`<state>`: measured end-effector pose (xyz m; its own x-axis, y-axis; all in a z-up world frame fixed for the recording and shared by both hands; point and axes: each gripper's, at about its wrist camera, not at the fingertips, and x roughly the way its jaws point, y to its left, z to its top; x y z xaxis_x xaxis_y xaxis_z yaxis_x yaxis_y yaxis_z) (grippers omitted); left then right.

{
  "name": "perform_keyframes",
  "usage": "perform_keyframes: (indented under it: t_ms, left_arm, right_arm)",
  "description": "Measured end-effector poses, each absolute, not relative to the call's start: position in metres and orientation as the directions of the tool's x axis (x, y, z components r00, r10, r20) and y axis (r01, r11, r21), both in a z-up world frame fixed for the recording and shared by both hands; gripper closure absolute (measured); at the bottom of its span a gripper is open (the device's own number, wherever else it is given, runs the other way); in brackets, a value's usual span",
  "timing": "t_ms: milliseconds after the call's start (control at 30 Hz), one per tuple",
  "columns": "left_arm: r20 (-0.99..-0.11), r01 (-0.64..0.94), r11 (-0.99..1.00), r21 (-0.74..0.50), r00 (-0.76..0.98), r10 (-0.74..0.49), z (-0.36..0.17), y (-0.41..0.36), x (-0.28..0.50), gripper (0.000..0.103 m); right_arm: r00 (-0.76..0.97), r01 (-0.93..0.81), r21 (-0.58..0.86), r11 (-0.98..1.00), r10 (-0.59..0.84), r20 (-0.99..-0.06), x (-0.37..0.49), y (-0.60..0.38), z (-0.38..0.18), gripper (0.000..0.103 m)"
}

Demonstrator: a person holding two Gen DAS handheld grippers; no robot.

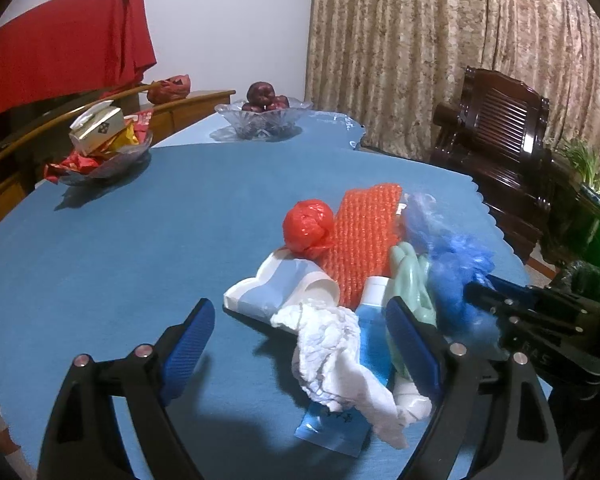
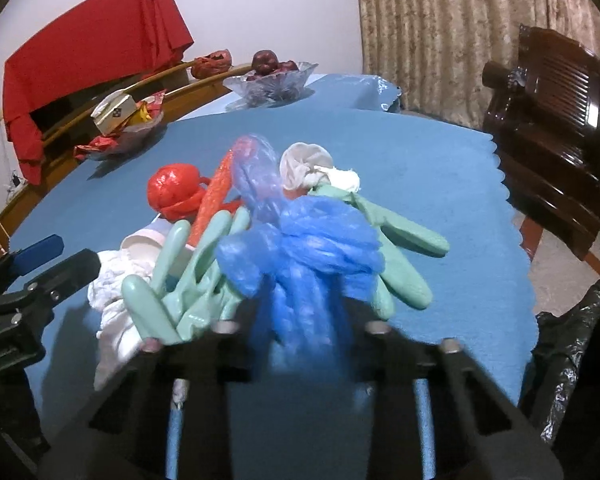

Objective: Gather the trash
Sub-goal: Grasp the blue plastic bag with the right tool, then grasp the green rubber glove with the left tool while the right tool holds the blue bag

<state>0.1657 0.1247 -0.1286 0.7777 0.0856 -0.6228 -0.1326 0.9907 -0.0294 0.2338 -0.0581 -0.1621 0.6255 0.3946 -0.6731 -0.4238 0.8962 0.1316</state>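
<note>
The right tool (image 2: 300, 320) is clenched on the blue plastic bag (image 2: 312, 248), bunched just ahead of it for lifting. The left tool (image 1: 300, 340) is held spread around the white tissue (image 1: 332, 356). The trash is heaped on the worktop (image 1: 120, 260), between both tools.

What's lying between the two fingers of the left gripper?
In the left wrist view, the crumpled white tissue and blue tube lie between the open left gripper fingers.

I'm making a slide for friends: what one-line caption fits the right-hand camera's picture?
Right tongs pinched shut on a crumpled blue plastic bag atop a trash heap on the blue table.
</note>
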Motion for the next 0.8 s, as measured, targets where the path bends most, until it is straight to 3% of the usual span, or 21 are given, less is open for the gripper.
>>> perform_keyframes:
  t_ms: [67, 533, 733, 800]
  left_arm:
    - [-0.618, -0.127, 0.992, -0.026, 0.782, 0.084, -0.127, 0.121, 0.164, 0.018]
    - [-0.615, -0.087, 0.995, -0.043, 0.787, 0.042, -0.121, 0.099, 0.148, 0.022]
    - [-0.625, -0.035, 0.998, -0.052, 0.781, -0.006, -0.126, 0.080, 0.151, 0.031]
    - [-0.630, -0.009, 0.999, -0.051, 0.776, -0.026, -0.129, 0.071, 0.157, 0.039]
  right_arm:
    - [0.610, -0.435, 0.158, 0.886, 0.419, -0.673, 0.232, -0.062, -0.161, 0.100]
    - [0.650, -0.405, 0.165, 0.899, 0.411, -0.639, 0.188, -0.097, -0.134, 0.101]
    - [0.673, -0.352, 0.155, 0.923, 0.365, -0.643, 0.181, -0.119, -0.129, 0.101]
    - [0.675, -0.342, 0.153, 0.927, 0.355, -0.646, 0.182, -0.124, -0.130, 0.101]
